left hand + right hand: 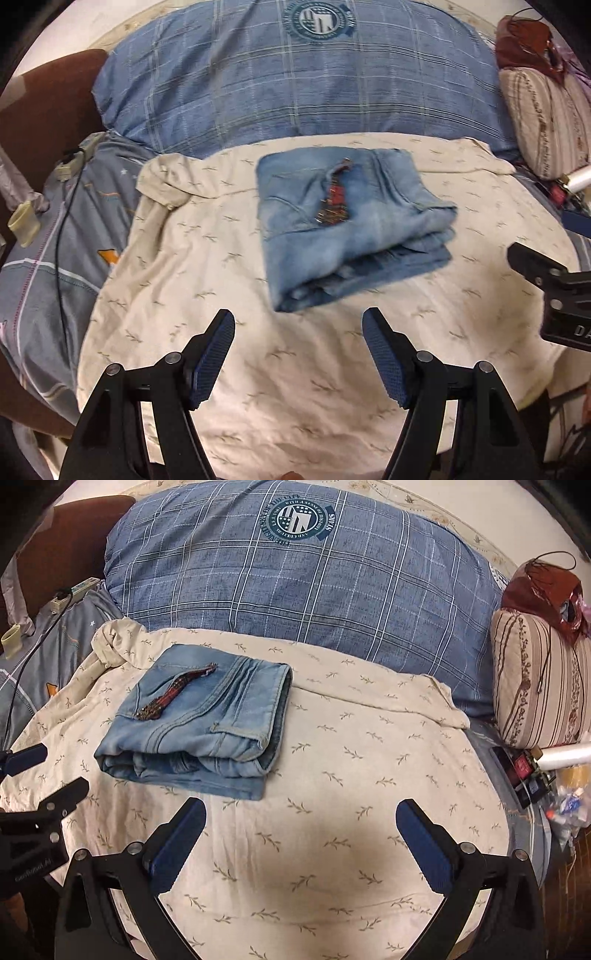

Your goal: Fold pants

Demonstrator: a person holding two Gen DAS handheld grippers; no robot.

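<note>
The light blue denim pants (351,225) lie folded into a compact stack on the cream sheet (258,369), with a red patterned strip on top. They also show in the right wrist view (207,720), left of centre. My left gripper (298,354) is open and empty, a short way in front of the stack. My right gripper (301,843) is open and empty, in front and to the right of the stack. The right gripper's side shows at the right edge of the left wrist view (554,288); the left gripper shows at the left edge of the right wrist view (37,797).
A large blue plaid pillow (303,587) lies behind the sheet (369,775). A striped bolster (535,679) with a dark red bag on it is at the right. A grey-blue cover with a black cable (59,236) and a power strip is at the left.
</note>
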